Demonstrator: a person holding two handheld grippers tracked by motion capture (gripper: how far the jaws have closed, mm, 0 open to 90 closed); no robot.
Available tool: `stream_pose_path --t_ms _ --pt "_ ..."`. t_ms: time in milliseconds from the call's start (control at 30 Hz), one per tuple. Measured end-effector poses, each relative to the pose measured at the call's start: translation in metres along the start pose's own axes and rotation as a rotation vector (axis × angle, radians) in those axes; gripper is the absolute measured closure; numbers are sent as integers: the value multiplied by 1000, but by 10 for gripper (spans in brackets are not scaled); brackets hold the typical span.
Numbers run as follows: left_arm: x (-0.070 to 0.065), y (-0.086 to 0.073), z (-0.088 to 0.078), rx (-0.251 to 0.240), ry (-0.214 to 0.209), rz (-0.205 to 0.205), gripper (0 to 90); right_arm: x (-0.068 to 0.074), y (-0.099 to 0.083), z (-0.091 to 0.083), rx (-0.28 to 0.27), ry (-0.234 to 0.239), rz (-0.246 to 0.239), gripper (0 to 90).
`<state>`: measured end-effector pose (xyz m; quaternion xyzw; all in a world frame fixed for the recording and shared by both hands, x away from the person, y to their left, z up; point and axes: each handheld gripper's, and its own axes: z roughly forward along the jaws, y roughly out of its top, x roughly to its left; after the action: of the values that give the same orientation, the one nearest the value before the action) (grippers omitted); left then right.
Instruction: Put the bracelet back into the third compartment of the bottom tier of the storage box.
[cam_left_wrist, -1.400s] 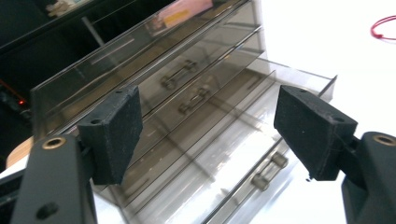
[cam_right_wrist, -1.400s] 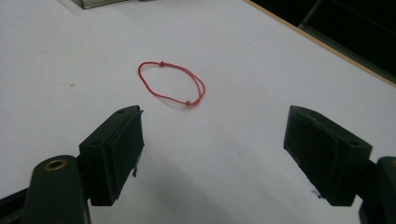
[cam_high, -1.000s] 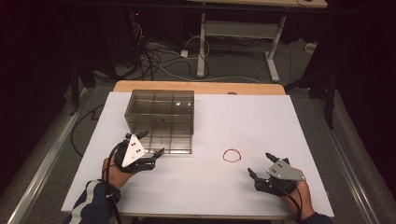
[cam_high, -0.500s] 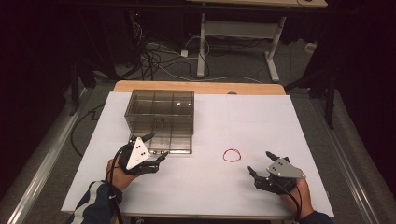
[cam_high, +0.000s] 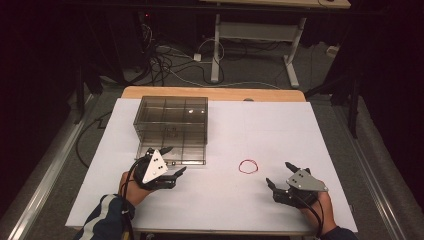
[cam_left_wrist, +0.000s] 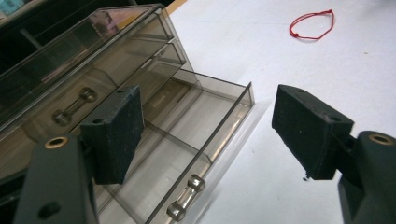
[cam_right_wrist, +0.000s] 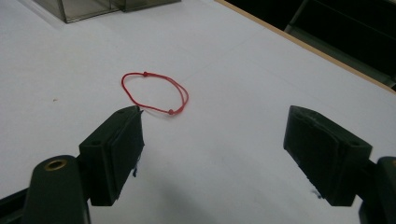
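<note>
Backed left gripper (cam_high: 174, 161) off drawer box (cam_high: 172, 129), bottom drawer (cam_left_wrist: 187, 144) pulled | both grippers wide, empty; right gripper (cam_high: 278, 174) near front edge | one red loop (cam_high: 248, 166) mid-worktop (cam_high: 280, 130), room around.

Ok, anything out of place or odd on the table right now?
Nothing damaged or spilled. The bottom drawer of the clear drawer box stands pulled out and looks empty, and the red string loop lies alone on the white table.

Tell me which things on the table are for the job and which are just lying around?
For the job:
- clear drawer box, its bottom drawer pulled out
- red string loop on the white table
- left gripper, open by the drawer
- right gripper, open near the loop

Just lying about:
- cables on the floor
- desk frame behind
</note>
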<state>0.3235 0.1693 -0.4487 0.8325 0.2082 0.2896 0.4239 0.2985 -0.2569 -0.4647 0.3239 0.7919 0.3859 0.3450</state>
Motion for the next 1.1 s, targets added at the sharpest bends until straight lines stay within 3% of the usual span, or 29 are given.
stream_pose_path --t_ms 133,467,733,767,800,900,933,1000,1067,1100 --pt "-3 2 3 5 -16 -2 245 -1 0 -1 1 -3 7 207" --pt "-17 13 17 20 -69 40 256 -2 -2 -3 4 -14 15 207" --pt "-32 29 38 44 -154 51 281 -1 -1 -2 10 -21 13 207" --pt "-36 36 48 41 -201 42 290 0 -1 -1 14 -19 13 208" --pt "-36 36 48 41 -201 42 315 0 -1 -1 14 -19 13 208" --pt "-44 52 70 52 -276 14 352 0 -1 -2 16 -25 12 207" --pt "-44 52 70 52 -276 14 386 0 -1 -2 16 -25 12 207" --pt "-57 66 92 81 -331 12 433 -1 -2 -3 16 -27 20 207" --pt "-61 69 99 92 -343 21 466 -1 -2 -3 17 -25 19 207" --pt "-67 73 111 106 -364 15 479 -1 -2 -3 21 -22 14 208"
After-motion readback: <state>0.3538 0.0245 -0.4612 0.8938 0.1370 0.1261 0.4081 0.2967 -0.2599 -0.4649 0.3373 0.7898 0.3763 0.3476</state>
